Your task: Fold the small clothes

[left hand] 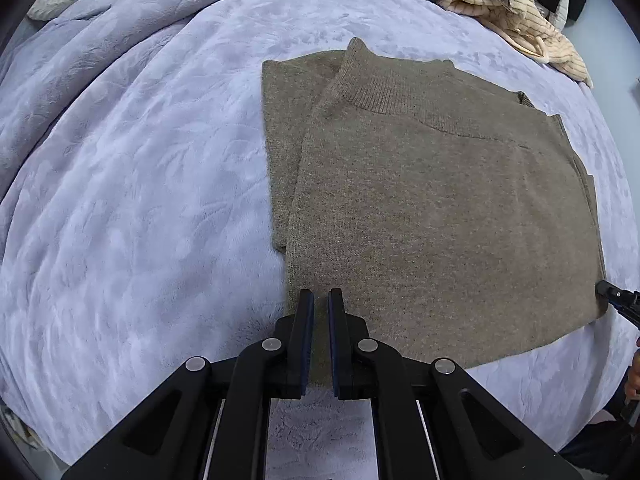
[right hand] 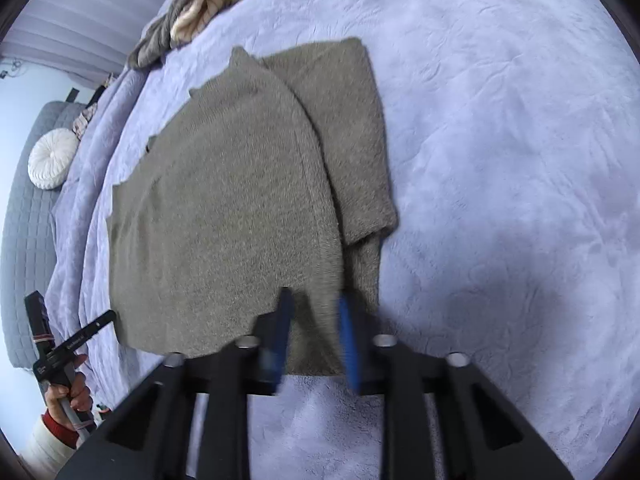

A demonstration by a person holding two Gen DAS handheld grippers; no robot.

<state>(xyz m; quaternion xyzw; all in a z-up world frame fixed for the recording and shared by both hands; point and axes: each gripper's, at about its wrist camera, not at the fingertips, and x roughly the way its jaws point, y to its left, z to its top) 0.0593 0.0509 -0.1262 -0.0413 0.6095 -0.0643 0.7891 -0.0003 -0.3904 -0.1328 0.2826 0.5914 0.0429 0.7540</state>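
Observation:
An olive-brown knitted sweater [left hand: 432,200] lies flat on a lilac plush bedspread [left hand: 140,200], sleeves folded in, collar away from me. My left gripper [left hand: 321,300] sits at the sweater's near hem; its jaws stand a narrow gap apart with hem fabric showing between them. In the right wrist view the same sweater [right hand: 224,216] lies ahead. My right gripper [right hand: 314,300] is open over the hem at a near corner, blurred by motion. Each gripper shows at the edge of the other's view, the right one [left hand: 618,298] and the left one [right hand: 68,348] in a hand.
A heap of cream and grey clothes [left hand: 500,4] lies at the far edge of the bed. A round white cushion [right hand: 52,158] rests on a grey quilted headboard [right hand: 24,240]. A rumpled duvet [left hand: 80,40] lies at the far left.

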